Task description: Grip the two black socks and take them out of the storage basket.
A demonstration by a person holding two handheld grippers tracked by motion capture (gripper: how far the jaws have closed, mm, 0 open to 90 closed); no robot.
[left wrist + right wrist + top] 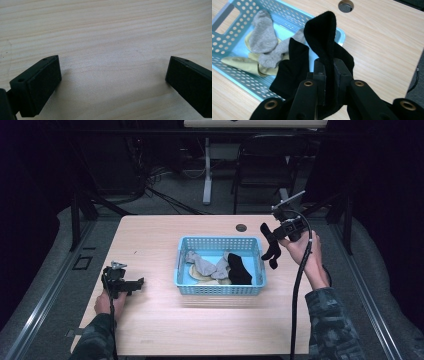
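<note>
My right tool (329, 65) is clamped on a soft black sock (322, 37), lifted just off the right end of the perforated blue plastic basket (220, 288) at the surface's middle. Inside lie grey socks (202, 264), a pale yellow one (242, 63) and another black sock (239, 269). My left tool (112, 72), blocky jaws apart, rests near the left edge of the pale wood-grain surface (150, 240).

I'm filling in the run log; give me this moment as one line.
right gripper: shut on black sock, held beside basket | left gripper: open, over table | basket: grey, yellow, black socks
</note>
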